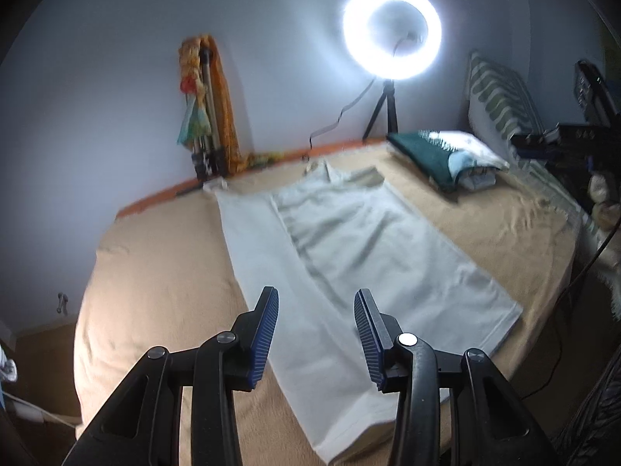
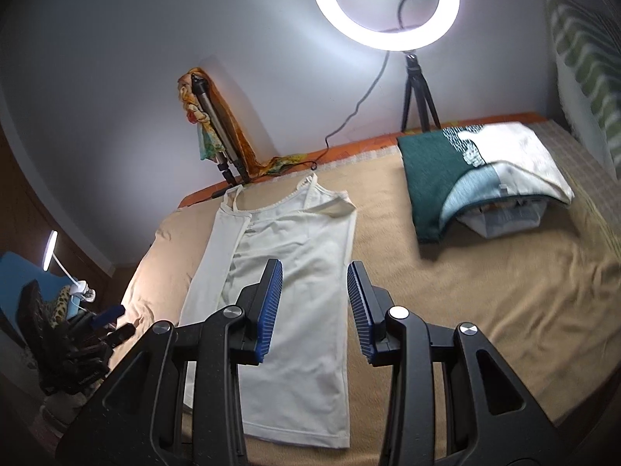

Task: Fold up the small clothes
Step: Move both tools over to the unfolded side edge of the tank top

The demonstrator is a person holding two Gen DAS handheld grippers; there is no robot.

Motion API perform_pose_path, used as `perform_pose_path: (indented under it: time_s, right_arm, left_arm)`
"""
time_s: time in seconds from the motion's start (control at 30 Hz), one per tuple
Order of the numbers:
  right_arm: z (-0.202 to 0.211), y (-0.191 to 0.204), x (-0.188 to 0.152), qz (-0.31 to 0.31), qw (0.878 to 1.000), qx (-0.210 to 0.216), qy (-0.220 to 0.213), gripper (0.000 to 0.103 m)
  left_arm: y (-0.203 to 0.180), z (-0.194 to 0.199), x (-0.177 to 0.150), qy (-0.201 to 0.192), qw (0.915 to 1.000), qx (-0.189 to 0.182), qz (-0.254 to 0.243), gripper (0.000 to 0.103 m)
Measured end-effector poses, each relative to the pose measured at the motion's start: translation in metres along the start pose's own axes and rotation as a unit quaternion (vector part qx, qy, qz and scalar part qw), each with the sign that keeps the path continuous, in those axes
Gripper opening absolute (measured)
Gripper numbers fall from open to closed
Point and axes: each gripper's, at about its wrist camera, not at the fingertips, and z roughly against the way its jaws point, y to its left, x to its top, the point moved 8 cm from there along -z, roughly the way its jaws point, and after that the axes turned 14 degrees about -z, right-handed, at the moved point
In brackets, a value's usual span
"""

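Camisole (image 1: 349,256) lies flat on the bed (image 1: 155,256), one long side folded over, left claw (image 1: 316,330) gaping empty above its hem. Right-wrist view: right claw (image 2: 314,303) open over it, dark-green folded pile (image 2: 431,178) beside.

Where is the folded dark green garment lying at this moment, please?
The folded dark green garment lies on the bed, far right in both views, beside the white camisole, below the ring light.

bare blanket (image 2: 485,291) right of camisole (image 2: 310,272); folded pile (image 2: 465,178) beyond
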Motion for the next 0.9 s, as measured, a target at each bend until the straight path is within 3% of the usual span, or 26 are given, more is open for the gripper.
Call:
perform_pose_path:
  time_s: [0.2,0.33,0.43,0.57,0.7,0.9]
  right_arm:
    - [0.004,-0.028,-0.023,0.005,1.000,-0.020,0.015,0.037]
    - [0.006,-0.037,-0.027,-0.001,1.000,-0.017,0.018,0.037]
    - [0.006,-0.037,-0.025,0.001,1.000,-0.011,0.019,0.037]
    - [0.002,-0.038,-0.021,-0.012,0.999,0.020,0.030,0.037]
    - [-0.004,-0.044,-0.014,-0.012,0.999,0.028,0.035,0.039]
    - [-0.016,-0.069,-0.010,-0.021,0.998,0.035,0.053,0.043]
  left_arm:
    - [-0.022,-0.025,-0.075,0.074,0.9966,-0.028,0.023,0.036]
    - [-0.049,-0.031,-0.095,0.097,0.9945,-0.040,0.008,0.035]
    - [-0.057,-0.024,-0.087,0.091,0.9956,-0.022,-0.005,0.033]
    - [-0.069,-0.012,-0.064,0.051,0.9984,-0.023,0.005,0.034]
    - [-0.108,-0.014,-0.035,0.018,0.9985,-0.050,-0.013,0.034]
    - [-0.168,-0.038,-0.001,0.002,0.9951,-0.091,-0.039,0.034]
